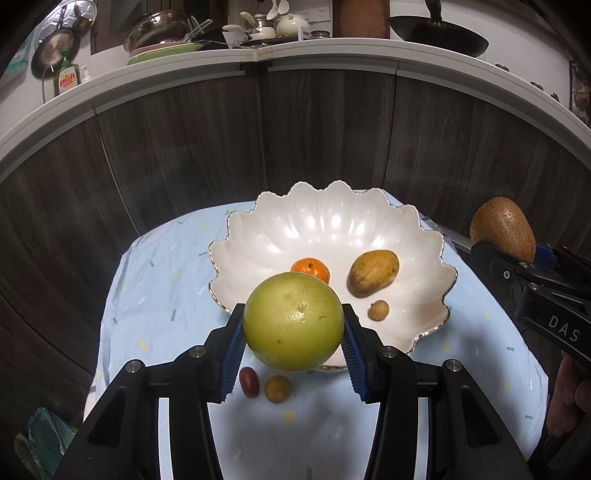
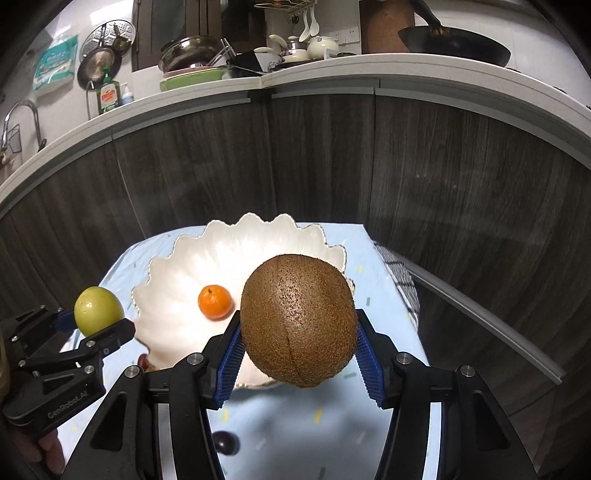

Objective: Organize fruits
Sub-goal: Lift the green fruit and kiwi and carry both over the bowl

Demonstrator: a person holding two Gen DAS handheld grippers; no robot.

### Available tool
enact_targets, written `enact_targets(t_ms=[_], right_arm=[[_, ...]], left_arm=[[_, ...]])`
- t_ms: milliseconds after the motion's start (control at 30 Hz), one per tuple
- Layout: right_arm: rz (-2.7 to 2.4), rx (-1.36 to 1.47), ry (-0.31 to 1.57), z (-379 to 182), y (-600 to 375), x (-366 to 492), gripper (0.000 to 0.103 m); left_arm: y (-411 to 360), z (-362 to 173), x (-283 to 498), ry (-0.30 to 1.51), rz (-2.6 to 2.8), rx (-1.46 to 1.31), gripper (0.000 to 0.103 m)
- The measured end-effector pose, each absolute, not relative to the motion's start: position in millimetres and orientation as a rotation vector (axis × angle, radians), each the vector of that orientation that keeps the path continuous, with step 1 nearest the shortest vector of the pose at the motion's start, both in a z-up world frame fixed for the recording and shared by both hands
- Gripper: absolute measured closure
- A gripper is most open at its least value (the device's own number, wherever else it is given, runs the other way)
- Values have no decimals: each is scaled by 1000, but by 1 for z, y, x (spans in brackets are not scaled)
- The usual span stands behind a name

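left gripper (image 1: pixel 293 334): clamped on the green round fruit (image 1: pixel 293 322) — blue pads press both its sides, fruit held above the near rim of the bowl
right gripper (image 2: pixel 299 345): clamped on the brown speckled fruit (image 2: pixel 298 319), pads on left and right flanks, fruit up off the cloth, over the bowl's near-right edge
cross view: from the left wrist, the right gripper sits at far right with the brown fruit sticking out past its fingers; from the right wrist, the left gripper is at far left with the green fruit in its grip
loose on cloth, nearest: dark red small fruit (image 1: pixel 248 382) and a small tan round fruit (image 1: pixel 277 388) side by side, just below the green fruit, outside the bowl; right wrist also shows a dark plum-like fruit (image 2: pixel 226 442) between its fingers' bases — cannot tell if it is the same one
bowl (image 1: pixel 258 236): white, scalloped rim, sits mid-table on the light blue tablecloth (image 1: pixel 155 280)
in bowl: orange mandarin (image 1: pixel 311 268) near centre, yellow mango (image 1: pixel 373 271) to its right, small tan fruit (image 1: pixel 378 309) nearer the front, right of the green fruit
right of table: checked cloth (image 2: pixel 400 278) at the table's edge
behind: dark wood cabinet fronts (image 1: pixel 314 129), white countertop (image 1: pixel 332 50) above
on counter: dishes, pots, a wok (image 1: pixel 439 35), a green dish soap bottle (image 2: pixel 109 96)
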State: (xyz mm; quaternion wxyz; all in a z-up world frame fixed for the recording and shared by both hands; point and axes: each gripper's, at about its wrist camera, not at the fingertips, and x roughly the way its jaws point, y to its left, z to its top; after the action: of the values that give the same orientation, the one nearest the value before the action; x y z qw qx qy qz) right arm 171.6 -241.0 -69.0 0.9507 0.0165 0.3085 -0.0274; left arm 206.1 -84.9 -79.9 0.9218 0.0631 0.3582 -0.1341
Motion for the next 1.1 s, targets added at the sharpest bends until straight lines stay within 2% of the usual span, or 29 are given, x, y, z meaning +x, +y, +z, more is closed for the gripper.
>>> enact_targets(t_ms=[1100], right_arm=[[-93,24,614,-65,-250,235,47]], left_arm=[[-81,-82,274,729,-219,115,55]])
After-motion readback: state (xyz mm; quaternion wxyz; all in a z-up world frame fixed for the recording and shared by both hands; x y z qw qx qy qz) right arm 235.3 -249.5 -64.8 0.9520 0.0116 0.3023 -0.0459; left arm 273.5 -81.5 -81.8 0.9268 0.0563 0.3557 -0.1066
